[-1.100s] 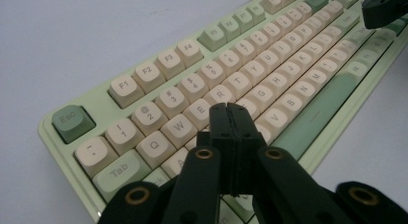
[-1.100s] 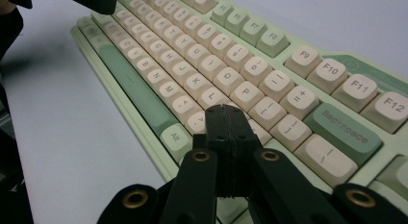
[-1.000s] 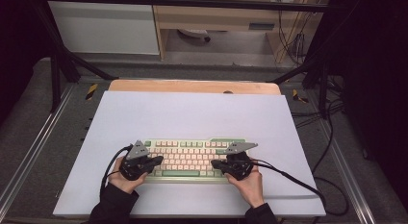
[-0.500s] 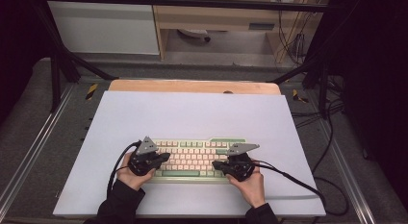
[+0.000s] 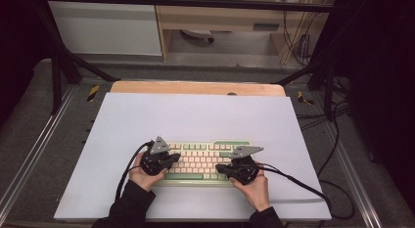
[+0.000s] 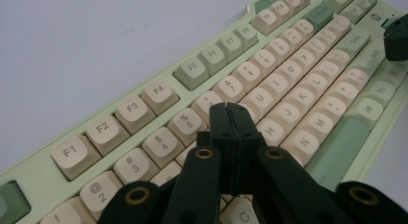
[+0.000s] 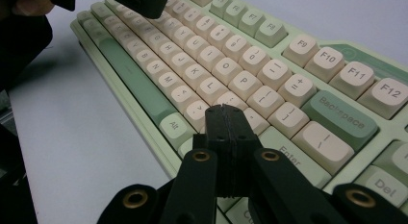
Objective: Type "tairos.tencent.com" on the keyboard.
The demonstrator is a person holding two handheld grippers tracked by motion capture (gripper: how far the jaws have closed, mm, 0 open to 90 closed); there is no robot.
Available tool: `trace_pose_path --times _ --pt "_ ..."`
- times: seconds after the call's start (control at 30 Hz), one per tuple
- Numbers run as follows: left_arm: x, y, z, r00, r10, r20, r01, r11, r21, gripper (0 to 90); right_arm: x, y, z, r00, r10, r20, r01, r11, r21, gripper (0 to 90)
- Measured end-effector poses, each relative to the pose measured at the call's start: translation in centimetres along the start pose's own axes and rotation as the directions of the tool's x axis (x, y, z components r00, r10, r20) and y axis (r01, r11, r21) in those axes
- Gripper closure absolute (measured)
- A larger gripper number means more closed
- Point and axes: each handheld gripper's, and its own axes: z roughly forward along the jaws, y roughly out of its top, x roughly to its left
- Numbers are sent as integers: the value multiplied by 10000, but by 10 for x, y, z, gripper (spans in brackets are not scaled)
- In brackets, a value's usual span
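Keyboard [image 5: 203, 162] sits at the white mat's [image 5: 195, 115] near edge; left gripper [image 6: 230, 108] and right gripper [image 7: 225, 110], jaws pressed together, poised above its keys – typing looks underway, no finish visible

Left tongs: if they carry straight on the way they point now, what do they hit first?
Probably the keyboard. The left tongs, shut with nothing between them, angle down over the keys around 6, Y and H; which cap they'd meet first is unclear, since depth is hard to judge.
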Motion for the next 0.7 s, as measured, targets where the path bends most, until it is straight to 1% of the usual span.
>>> trace_pose_path --times 0.27,0.53,0.7 --pt "-1 -1 8 10000 33 -83 -33 9999 100 897 0 0 0 10000 13 -18 -13 10000 13 900" --pt "-1 -1 9 10000 72 -69 -72 10000 50 897 0 0 0 10000 -21 -18 21 10000 13 900" --pt "0 -3 12 9999 79 -74 -78 9999 111 897 0 0 0 10000 -4 -8 4 10000 34 900"
